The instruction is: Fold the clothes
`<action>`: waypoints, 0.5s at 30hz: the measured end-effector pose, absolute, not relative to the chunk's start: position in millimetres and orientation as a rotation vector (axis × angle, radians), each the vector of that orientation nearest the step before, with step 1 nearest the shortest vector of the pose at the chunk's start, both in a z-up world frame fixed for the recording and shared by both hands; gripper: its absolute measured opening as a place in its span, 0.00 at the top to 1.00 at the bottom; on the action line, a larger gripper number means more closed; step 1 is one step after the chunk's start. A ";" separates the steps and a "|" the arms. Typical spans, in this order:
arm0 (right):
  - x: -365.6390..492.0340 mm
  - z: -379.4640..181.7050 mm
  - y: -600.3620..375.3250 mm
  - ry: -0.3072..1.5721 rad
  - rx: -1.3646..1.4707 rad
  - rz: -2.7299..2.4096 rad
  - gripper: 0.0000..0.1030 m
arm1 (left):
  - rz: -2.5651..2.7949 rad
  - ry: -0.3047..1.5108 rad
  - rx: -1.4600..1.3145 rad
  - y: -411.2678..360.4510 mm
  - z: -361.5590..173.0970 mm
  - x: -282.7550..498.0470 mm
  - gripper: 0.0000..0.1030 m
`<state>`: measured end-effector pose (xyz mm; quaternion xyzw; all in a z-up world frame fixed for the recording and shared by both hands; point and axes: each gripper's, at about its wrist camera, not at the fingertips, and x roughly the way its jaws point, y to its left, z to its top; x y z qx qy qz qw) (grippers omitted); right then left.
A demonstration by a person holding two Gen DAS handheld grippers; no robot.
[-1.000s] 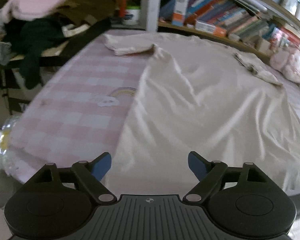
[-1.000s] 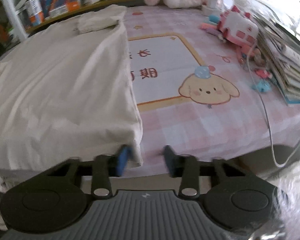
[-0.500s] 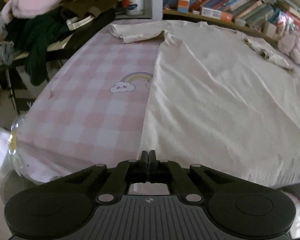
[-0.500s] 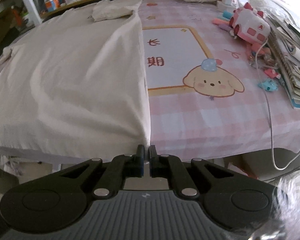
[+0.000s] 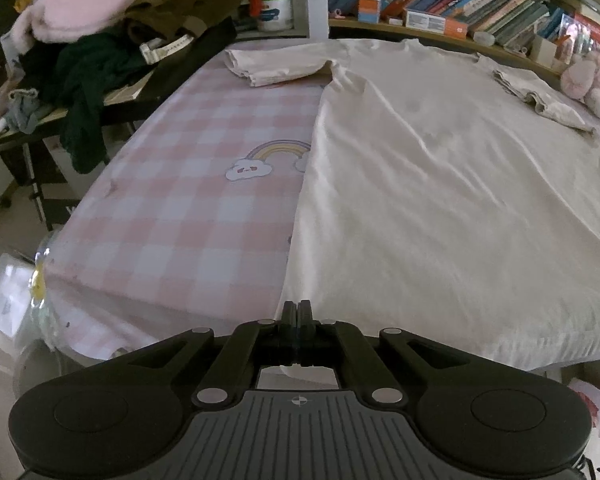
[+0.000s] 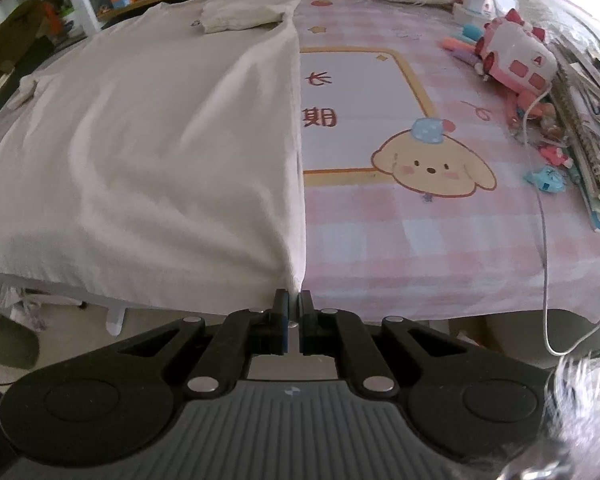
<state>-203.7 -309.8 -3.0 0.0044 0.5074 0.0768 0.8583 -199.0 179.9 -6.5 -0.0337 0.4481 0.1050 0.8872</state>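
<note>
- A large cream cotton T-shirt (image 5: 440,184) lies spread flat on a surface covered by a pink-and-white checked cloth (image 5: 188,208). Whether that surface is a bed or a desk is hard to say.
- The shirt's hem is at the near edge and its neckline at the far end, by a bookshelf (image 5: 460,4). Both short sleeves are already turned inward.
- The left hand-held gripper (image 5: 297,310) has just closed. Its jaws now meet on the hem corner at the shirt's left side.
- From this gripper the shirt's body stretches away toward 12 and 1 o'clock, and its long axis runs straight ahead toward the collar.
- The right hand-held gripper (image 6: 294,304) has also just closed, and pinches the opposite hem corner between its blue pads.
- In the right wrist view the shirt (image 6: 160,128) fans out toward 11 o'clock. A printed cartoon puppy (image 6: 432,168) sits at 1 o'clock on bare cloth.
- Each hand holds its own corner, so neither is nearer than the other; the hem spans between them.
- I judge the next move will carry the hem forward along that long axis toward the neckline. It would need both corners lifted evenly.
- A pile of dark clothes (image 5: 92,64) lies at 10 o'clock in the left view. A pink toy car (image 6: 516,60) and stacked books (image 6: 592,132) sit well clear at 2 o'clock in the right view.
</note>
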 end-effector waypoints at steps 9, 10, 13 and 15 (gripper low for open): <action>-202.8 4.7 -317.9 1.019 0.071 0.196 0.71 | 0.306 0.906 -0.029 170.0 4.0 -192.7 0.75; -203.5 9.0 -319.4 0.995 0.078 0.196 0.59 | 0.302 0.883 -0.041 167.6 10.4 -191.9 0.61; -202.5 22.0 -321.8 0.930 0.090 0.196 0.55 | 0.293 0.805 -0.055 160.2 26.9 -188.7 0.27; -199.4 29.4 -319.9 0.892 0.085 0.183 0.50 | 0.276 0.775 -0.060 153.1 36.0 -183.4 0.25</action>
